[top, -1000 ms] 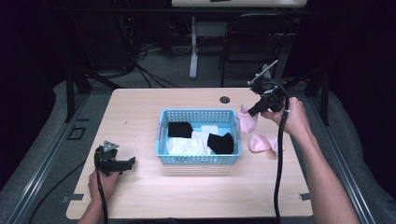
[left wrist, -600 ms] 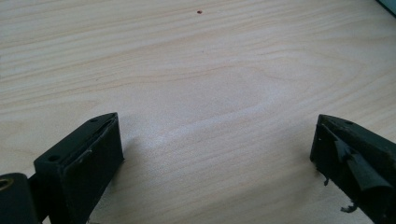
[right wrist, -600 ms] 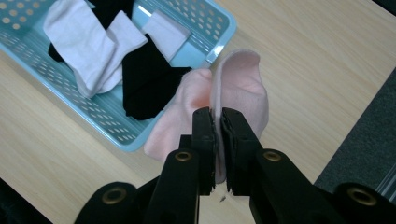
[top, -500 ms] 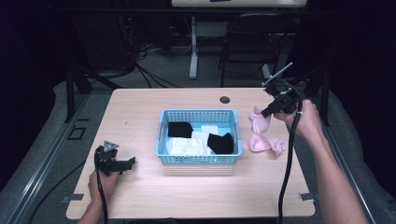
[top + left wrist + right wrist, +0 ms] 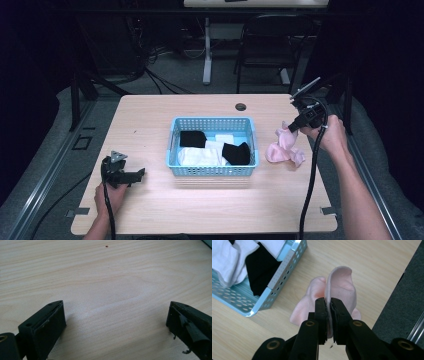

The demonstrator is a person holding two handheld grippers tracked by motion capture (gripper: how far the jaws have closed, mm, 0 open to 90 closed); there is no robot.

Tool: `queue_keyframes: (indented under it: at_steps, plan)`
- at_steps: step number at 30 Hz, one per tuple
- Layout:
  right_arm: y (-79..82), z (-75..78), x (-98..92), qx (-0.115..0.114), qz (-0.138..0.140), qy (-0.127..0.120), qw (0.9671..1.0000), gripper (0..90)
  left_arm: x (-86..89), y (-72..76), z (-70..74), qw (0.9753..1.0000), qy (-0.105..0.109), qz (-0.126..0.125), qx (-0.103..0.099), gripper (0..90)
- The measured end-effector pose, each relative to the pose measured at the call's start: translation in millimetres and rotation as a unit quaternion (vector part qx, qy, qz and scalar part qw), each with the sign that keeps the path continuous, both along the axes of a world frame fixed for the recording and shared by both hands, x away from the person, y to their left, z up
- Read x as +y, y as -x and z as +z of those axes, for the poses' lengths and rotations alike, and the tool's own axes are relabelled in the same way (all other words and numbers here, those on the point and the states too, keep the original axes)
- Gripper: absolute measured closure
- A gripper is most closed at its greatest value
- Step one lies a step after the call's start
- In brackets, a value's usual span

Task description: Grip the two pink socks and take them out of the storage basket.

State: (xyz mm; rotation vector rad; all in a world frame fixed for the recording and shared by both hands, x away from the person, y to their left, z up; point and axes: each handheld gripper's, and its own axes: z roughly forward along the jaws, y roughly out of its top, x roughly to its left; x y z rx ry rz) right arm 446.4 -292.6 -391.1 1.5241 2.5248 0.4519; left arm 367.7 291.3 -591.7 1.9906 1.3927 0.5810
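A pink sock [image 5: 283, 146] [image 5: 339, 287] lies crumpled on the table to the right of a blue basket [image 5: 212, 123] [image 5: 284, 263]. My right gripper [image 5: 291, 129] [image 5: 328, 301] is shut on one end of this sock and holds that end up off the wood. Inside the basket lie black socks [image 5: 236, 152] [image 5: 259, 267] and white socks [image 5: 200, 156] [image 5: 224, 260]. My left gripper [image 5: 139, 174] [image 5: 115, 315] rests low over bare wood at the table's front left, open with nothing between its jaws.
The wooden table [image 5: 150, 125] has a round cable hole [image 5: 240, 107] near its back edge. Its right edge runs close beside the pink sock, with dark floor [image 5: 404, 297] beyond. A chair [image 5: 265, 45] stands behind the table.
My right gripper has carried the pink sock away from the basket's corner to the right and lowered slightly. The left gripper has stayed still.
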Motion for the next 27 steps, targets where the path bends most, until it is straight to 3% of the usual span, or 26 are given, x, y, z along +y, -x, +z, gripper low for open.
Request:
queue_keyframes:
  at_steps: [4, 10, 12, 15, 22, 27]
  plan:
    - [-1.9, -14.3, -0.4, 0.013, -0.005, 0.003, 0.9999, 83.9, 0.0, 0.0, 0.0, 1.0, 0.0, 0.0, 0.0, 2.3]
    - [-7.5, -56.9, 1.8, 0.044, -0.009, 0.004, 0.999, 83.8, -0.3, 0.1, -0.4, 1.0, 0.002, 0.002, -0.002, 2.3]
    - [-8.5, -62.3, 2.0, 0.05, -0.007, 0.005, 0.9987, 83.8, -0.3, 0.2, -0.4, 1.0, 0.002, 0.002, -0.002, 2.3]
    - [-11.0, -82.1, 5.3, 0.059, -0.013, -0.002, 0.9982, 83.7, -0.2, 0.3, -0.3, 1.0, 0.002, 0.001, -0.001, 2.3]
    - [-14.3, -96.6, 8.7, 0.069, -0.015, -0.009, 0.9975, 79.9, -0.2, 0.3, -0.2, 1.0, 0.002, 0.001, -0.001, 2.3]
    - [-13.2, -99.4, 8.4, 0.08, -0.016, -0.013, 0.9965, 60.1, -0.3, 0.3, -0.3, 1.0, 0.002, 0.002, -0.001, 2.3]
